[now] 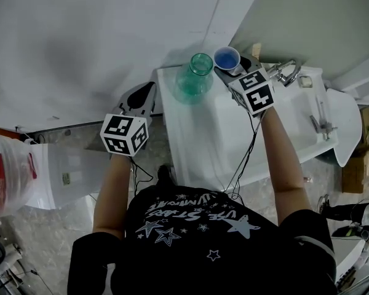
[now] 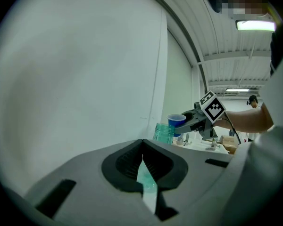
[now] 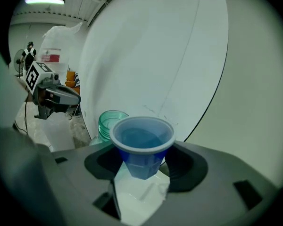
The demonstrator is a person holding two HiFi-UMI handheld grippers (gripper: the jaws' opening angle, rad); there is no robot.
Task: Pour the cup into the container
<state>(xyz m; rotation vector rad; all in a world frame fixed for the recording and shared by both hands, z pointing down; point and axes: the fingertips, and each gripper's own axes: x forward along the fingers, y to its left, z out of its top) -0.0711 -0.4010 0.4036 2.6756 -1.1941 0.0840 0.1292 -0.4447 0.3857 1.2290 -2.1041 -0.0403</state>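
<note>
Currently my right gripper is clamped on the blue cup. The cup is upright, just beside the mouth of the green container, which stands at the far left corner of the white worktop. Cup interior reads blue all over; can't make out a fill level. In the right gripper view only the container's ribbed neck shows, the rest cut off behind cup and jaw body. Left gripper hangs off the worktop's left edge, jaws together with nothing between, just a thin slit past the pads.
</note>
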